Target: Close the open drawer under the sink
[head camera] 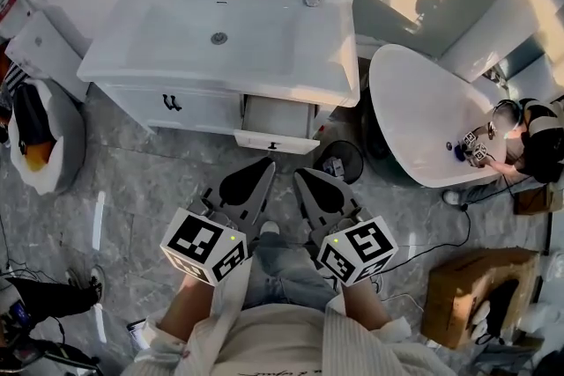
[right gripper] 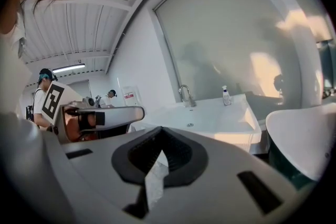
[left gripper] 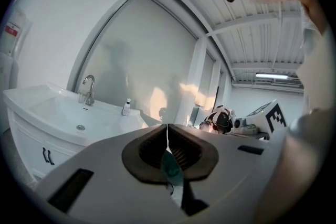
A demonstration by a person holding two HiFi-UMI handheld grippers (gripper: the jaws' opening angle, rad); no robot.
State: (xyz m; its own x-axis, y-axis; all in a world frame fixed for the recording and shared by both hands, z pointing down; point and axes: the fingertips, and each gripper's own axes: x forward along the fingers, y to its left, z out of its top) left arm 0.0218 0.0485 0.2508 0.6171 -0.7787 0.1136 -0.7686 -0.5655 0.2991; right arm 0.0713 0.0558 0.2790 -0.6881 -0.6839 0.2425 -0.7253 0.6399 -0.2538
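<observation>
A white vanity with a sink (head camera: 220,35) stands against the far wall. Under its right half a white drawer (head camera: 278,126) is pulled out, with a small dark handle on its front. My left gripper (head camera: 263,165) and right gripper (head camera: 301,175) hover side by side over the floor just in front of the drawer, apart from it. Both are shut with nothing between the jaws. In the left gripper view the gripper (left gripper: 167,128) points up past the sink (left gripper: 63,115). In the right gripper view the gripper (right gripper: 160,136) has the sink (right gripper: 210,115) ahead; the drawer is hidden in both.
A white bathtub (head camera: 423,114) stands right of the vanity, with a person (head camera: 538,136) working at its far end. A small black round object (head camera: 339,161) sits on the floor beside the drawer. A cardboard box (head camera: 476,295) lies at the lower right, a penguin-shaped item (head camera: 35,136) at the left.
</observation>
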